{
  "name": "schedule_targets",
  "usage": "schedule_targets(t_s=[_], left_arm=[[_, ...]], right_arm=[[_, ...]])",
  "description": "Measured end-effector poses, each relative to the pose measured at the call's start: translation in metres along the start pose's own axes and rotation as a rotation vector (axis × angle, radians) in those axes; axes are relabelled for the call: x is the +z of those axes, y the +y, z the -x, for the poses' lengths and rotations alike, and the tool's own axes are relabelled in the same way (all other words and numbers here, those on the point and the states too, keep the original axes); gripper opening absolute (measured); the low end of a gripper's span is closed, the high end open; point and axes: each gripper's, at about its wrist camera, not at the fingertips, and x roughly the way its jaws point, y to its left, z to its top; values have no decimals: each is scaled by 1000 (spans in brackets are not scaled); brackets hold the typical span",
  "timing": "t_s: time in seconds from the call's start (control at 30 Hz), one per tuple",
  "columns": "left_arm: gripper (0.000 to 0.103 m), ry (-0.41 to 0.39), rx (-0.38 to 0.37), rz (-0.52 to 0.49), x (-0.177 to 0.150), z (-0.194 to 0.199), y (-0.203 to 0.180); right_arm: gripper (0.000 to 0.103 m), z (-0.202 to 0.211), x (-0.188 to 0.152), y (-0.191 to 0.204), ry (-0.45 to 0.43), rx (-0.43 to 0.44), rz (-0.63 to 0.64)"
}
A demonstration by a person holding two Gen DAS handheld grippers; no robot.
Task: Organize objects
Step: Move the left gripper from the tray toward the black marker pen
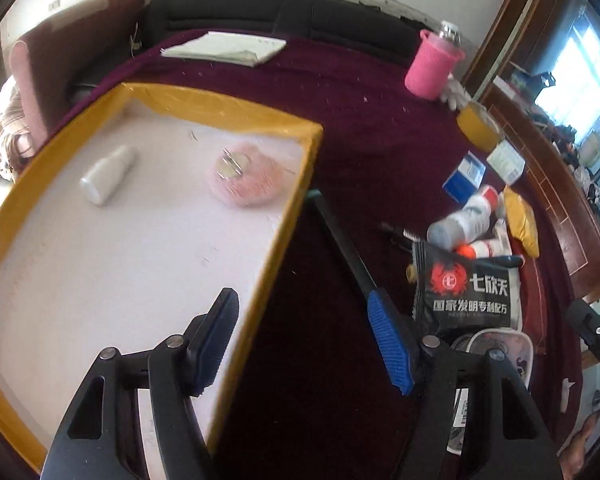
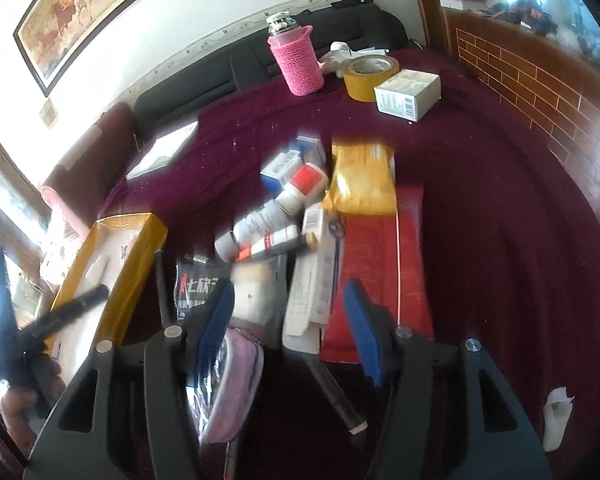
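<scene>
A shallow white tray with a yellow taped rim (image 1: 296, 184) lies on the maroon cloth; it also shows in the right wrist view (image 2: 140, 236). In it lie a small white bottle (image 1: 108, 174) and a pink fluffy clip (image 1: 244, 174). My left gripper (image 1: 304, 340) is open and empty, straddling the tray's right edge. A pile lies to the right: white bottles with red labels (image 2: 260, 224), a black sachet (image 1: 468, 288), blue boxes (image 2: 288, 164), a yellow packet (image 2: 360, 180), a red packet (image 2: 380, 268). My right gripper (image 2: 288, 328) is open and empty, just above the pile.
A pink knitted bottle sleeve (image 2: 298, 62), a tape roll (image 2: 366, 72) and a white carton (image 2: 408, 94) stand at the far side. A folded white cloth (image 1: 224, 48) lies near the dark sofa back. A black rod (image 1: 340, 240) lies beside the tray. A pink pouch (image 2: 232, 384) lies under the right gripper.
</scene>
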Motion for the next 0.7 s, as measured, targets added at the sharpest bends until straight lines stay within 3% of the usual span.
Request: schedule_targets(t_s=[0.07, 0.17, 0.37, 0.5, 0.53, 0.7], left_arm=[[59, -40, 57, -37, 1, -3, -16], [52, -40, 92, -66, 3, -3, -31], [51, -215, 182, -188, -7, 45, -57], [50, -107, 232, -200, -13, 16, -61], [50, -147, 274, -224, -17, 16, -64], [51, -129, 328, -240, -16, 5, -70]], right_arm=[[55, 3, -4, -9, -2, -1, 3], [55, 6, -9, -21, -6, -10, 4], [55, 3, -9, -42, -13, 17, -38], [55, -6, -9, -47, -3, 44, -64], [55, -8, -10, -48, -1, 53, -69], [55, -5, -14, -44, -6, 64, -47]])
